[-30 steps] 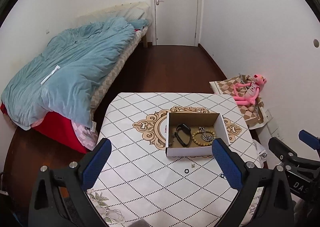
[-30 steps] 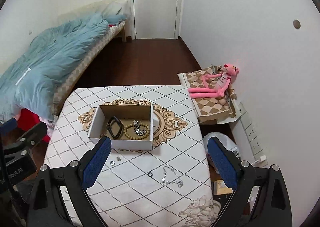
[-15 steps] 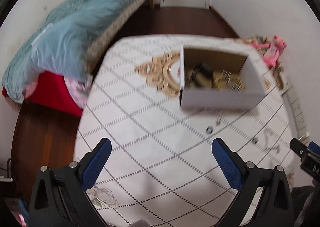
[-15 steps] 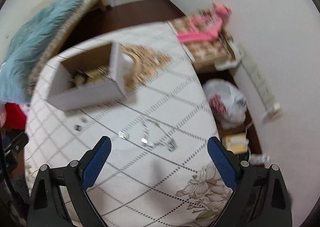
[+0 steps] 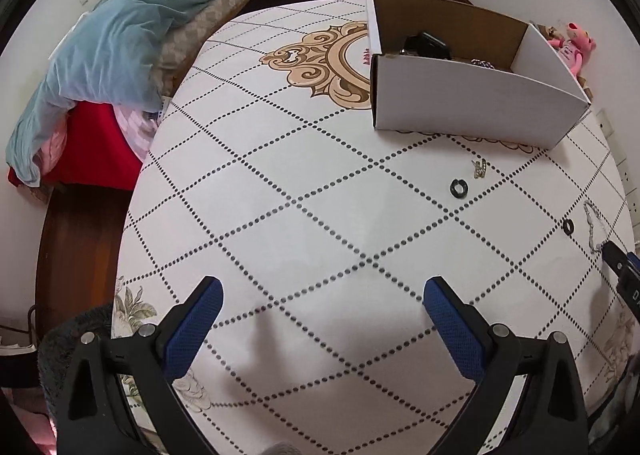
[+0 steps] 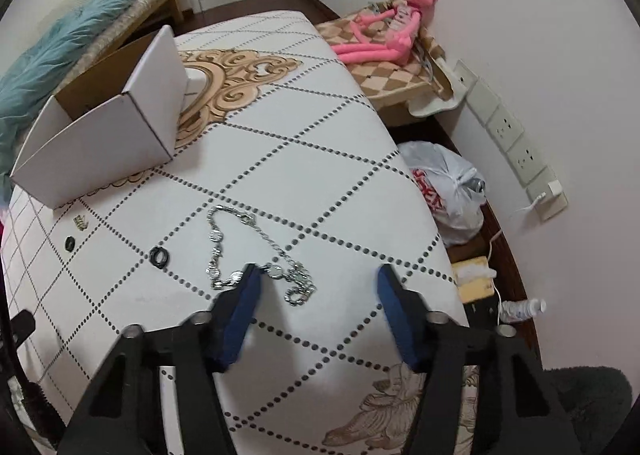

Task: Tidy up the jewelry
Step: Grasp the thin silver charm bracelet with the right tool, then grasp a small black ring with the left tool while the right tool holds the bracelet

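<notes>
A white cardboard box point(image 5: 472, 95) with a dark band and beads inside stands on the table; it also shows in the right wrist view point(image 6: 104, 143). In front of it lie a small gold piece point(image 5: 479, 168), two black rings point(image 5: 459, 188) point(image 5: 567, 226) and a silver chain point(image 6: 248, 251). My right gripper point(image 6: 318, 281) is open, low over the near end of the chain, its left finger touching it. My left gripper point(image 5: 320, 295) is open and empty over bare tablecloth, well short of the rings.
The table point(image 5: 280, 215) has a white dotted-diamond cloth. A bed with a blue quilt point(image 5: 120, 35) stands to the left. A pink plush toy point(image 6: 384, 27), a plastic bag point(image 6: 444, 187) and wall sockets point(image 6: 516, 143) are on the right by the wall.
Both grippers have dropped down and forward toward the table. The right one has come down over the silver chain. The box and jewelry have not moved.
</notes>
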`<action>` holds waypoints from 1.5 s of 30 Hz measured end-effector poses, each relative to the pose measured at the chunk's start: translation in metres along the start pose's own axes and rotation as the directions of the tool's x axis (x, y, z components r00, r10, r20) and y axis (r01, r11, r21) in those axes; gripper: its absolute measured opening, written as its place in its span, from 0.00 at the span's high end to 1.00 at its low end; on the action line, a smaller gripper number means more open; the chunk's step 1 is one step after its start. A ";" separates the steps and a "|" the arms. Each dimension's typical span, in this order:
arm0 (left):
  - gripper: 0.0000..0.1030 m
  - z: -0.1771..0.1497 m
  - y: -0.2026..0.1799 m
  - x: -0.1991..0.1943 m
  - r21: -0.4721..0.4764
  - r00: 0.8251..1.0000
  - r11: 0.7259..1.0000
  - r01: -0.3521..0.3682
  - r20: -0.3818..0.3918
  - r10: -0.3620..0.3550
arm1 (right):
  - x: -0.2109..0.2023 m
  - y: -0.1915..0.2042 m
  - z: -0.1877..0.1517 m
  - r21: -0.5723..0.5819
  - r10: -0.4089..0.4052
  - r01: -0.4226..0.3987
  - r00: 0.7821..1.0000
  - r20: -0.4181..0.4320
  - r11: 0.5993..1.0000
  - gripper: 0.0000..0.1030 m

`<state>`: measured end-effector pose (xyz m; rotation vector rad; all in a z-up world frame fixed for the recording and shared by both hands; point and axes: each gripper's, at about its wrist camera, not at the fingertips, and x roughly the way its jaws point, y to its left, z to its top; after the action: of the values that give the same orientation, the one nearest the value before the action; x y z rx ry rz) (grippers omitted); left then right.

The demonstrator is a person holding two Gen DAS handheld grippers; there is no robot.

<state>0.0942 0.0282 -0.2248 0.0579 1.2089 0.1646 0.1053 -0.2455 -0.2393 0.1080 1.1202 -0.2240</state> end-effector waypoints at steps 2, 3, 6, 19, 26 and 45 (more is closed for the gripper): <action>0.00 0.005 -0.004 0.002 0.002 1.000 1.000 0.021 0.006 -0.021 | 0.000 0.003 0.000 -0.016 0.005 -0.005 1.000 0.010 1.000 0.94; 0.00 0.008 -0.007 0.002 0.010 0.999 0.999 0.031 0.013 -0.031 | -0.001 0.004 0.002 -0.017 0.010 -0.010 1.000 0.009 1.000 0.94; 0.01 0.018 -0.015 0.006 0.029 0.998 0.998 0.057 0.026 -0.058 | -0.001 -0.003 0.004 0.012 0.047 -0.047 0.999 0.004 0.999 0.96; 0.27 0.039 -0.050 0.022 0.085 0.983 0.980 0.179 0.016 -0.181 | -0.038 -0.007 0.007 0.085 0.164 -0.168 0.985 0.052 0.982 0.96; 0.80 0.044 -0.067 0.021 0.169 0.976 0.964 0.205 0.041 -0.215 | -0.050 -0.022 0.012 0.138 0.200 -0.209 0.977 0.076 0.968 0.96; 0.90 0.055 -0.044 -0.045 0.180 0.938 0.934 0.307 0.108 -0.329 | -0.140 -0.006 0.057 0.039 0.344 -0.361 0.913 0.218 0.932 0.96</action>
<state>0.1345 -0.0200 -0.1694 0.0118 1.0768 -0.2199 0.0961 -0.2457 -0.0883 0.3474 0.8652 0.0454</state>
